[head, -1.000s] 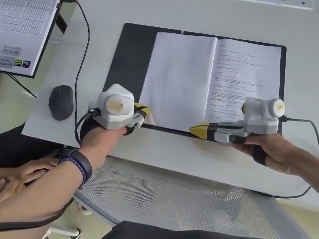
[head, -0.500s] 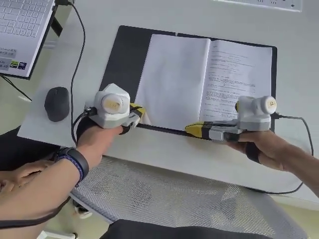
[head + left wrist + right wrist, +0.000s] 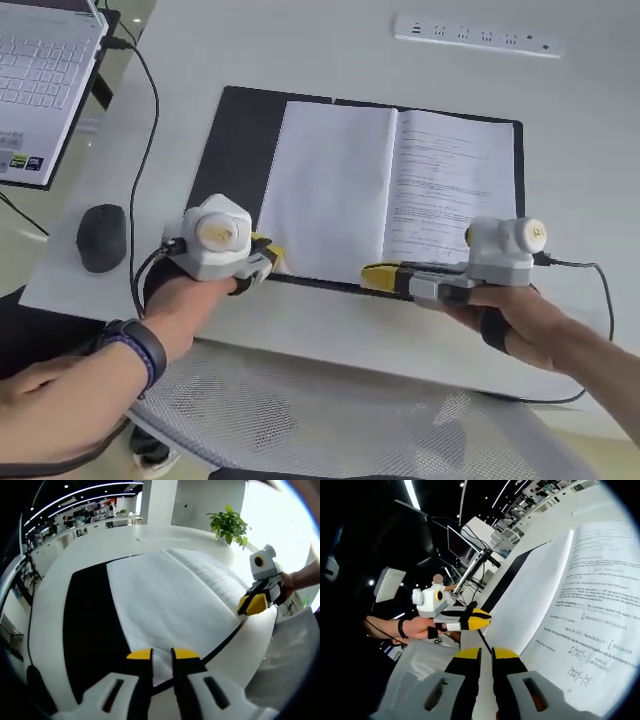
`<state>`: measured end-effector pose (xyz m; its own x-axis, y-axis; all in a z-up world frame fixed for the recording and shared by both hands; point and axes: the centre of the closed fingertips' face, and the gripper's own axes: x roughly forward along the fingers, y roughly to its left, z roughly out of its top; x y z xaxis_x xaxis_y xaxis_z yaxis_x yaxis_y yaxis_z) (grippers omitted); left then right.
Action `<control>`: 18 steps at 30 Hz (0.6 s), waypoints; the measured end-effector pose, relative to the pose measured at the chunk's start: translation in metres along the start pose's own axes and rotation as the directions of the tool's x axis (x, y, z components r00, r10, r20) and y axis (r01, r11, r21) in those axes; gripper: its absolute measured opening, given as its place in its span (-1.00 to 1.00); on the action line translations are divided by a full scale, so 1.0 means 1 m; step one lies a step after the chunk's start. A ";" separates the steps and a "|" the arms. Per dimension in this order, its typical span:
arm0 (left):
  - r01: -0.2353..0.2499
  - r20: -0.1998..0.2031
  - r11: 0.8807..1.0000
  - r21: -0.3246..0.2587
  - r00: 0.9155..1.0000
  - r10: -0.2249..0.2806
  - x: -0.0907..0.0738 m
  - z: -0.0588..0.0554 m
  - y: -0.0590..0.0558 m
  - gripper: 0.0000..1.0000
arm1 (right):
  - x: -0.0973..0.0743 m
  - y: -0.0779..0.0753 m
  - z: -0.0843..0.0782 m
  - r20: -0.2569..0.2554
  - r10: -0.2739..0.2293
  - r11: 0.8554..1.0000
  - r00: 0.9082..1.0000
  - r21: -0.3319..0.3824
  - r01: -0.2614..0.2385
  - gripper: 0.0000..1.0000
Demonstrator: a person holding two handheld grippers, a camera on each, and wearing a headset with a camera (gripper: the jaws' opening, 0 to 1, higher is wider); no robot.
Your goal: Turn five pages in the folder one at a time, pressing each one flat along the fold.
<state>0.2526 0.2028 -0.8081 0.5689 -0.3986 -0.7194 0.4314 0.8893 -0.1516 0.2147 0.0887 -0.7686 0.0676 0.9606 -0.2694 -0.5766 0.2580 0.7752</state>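
step in hand: between turns, as i judge it. the folder (image 3: pixel 238 140) lies open and flat on the white table (image 3: pixel 560 150), and no sheet is lifted or curling.
where the folder is: straight ahead of me, black cover spread to the left, a blank page (image 3: pixel 325 190) beside it, a printed page (image 3: pixel 452 180) on the right, the fold (image 3: pixel 390 185) running between the two.
left gripper (image 3: pixel 161 654): my jaws are drawn in to a thin slit and hold nothing i can see. the tips sit at the near left corner of the blank page, just over its lower edge.
right gripper (image 3: pixel 486 653): jaws likewise almost closed, nothing between them. it lies low along the folder's near edge, pointing left, tips close to the foot of the fold and the bottom of the printed page.
page count: i cannot tell from here how many of the five are done.
next move, my judgement: the right jaws need to widen, catch one single sheet at the printed page's free edge, and carry it over to the left. then a closed tip should run along the fold to press it flat.
what it calls for: a light pinch so only one sheet comes up, and the left gripper steadying the blank side.
nearby: a mouse (image 3: pixel 100 237) and a laptop (image 3: pixel 40 80) sit well apart to the left.
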 end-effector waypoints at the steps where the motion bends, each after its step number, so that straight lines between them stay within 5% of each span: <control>1: 0.002 0.003 1.000 -0.011 1.000 -0.002 -0.001 0.001 0.000 -0.75 | -0.002 0.000 0.000 0.002 -0.009 1.000 1.000 -0.002 0.009 -0.84; 11: -0.013 0.065 1.000 0.000 0.998 0.013 -0.019 0.025 0.006 -0.65 | -0.018 0.001 0.010 0.059 -0.068 0.997 0.996 -0.019 0.069 -0.63; 18: 0.003 0.094 0.999 0.034 0.996 -0.006 -0.035 0.037 -0.001 -0.56 | -0.036 -0.004 0.023 0.106 -0.144 0.988 0.984 -0.039 0.149 -0.52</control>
<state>0.2575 0.2076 -0.7575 0.6293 -0.4232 -0.6518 0.4564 0.8801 -0.1308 0.2332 0.0555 -0.7496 0.2361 0.9188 -0.3164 -0.5912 0.3942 0.7036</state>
